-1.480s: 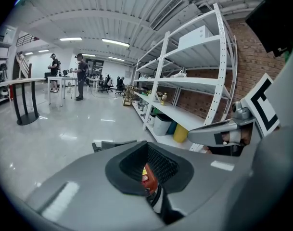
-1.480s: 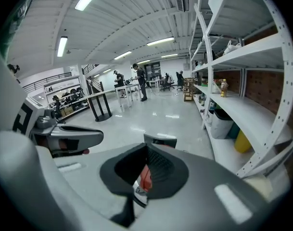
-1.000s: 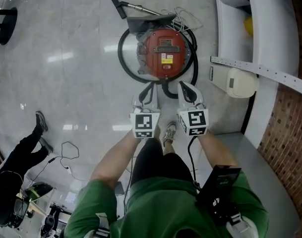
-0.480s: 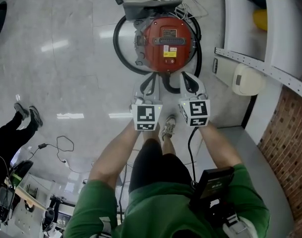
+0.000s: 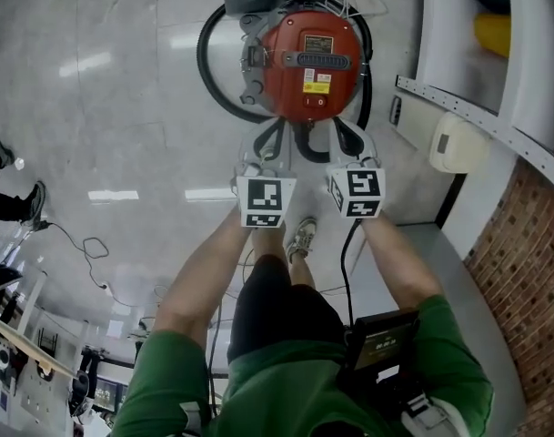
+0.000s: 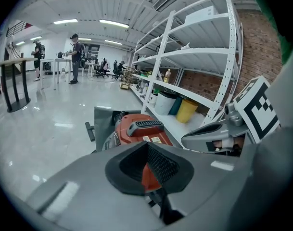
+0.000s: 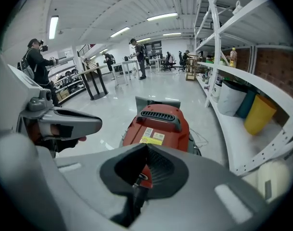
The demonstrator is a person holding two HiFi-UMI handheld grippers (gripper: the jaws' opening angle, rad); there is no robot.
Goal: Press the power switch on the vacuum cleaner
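Far to the left, someone's legs (image 5: 5, 203) have slid out toward the edge of the head view and a thin cable (image 5: 84, 244) lies on the shiny floor (image 5: 122, 107); that is because the person with the grippers has stepped forward in the last second. Next comes the left gripper (image 5: 268, 146); its jaws are pressed together at the tips and hold nothing; the red seen through the gap between them is only the machine behind. In the middle sits the red vacuum cleaner (image 5: 309, 57) on the floor, with its black hose (image 5: 206, 71) looped round it; it looks bigger and closer than it did a moment ago, and both grippers now point at its near end, just short of it. A small dark spot near that close edge (image 5: 318, 101) may be the switch, but I cannot be sure. The right gripper (image 5: 347, 142) is clenched and empty too, and lines up best with that spot. White shelves (image 5: 477, 126) stand at the far right. So the walk-up looks done; I think the press itself is not yet made.
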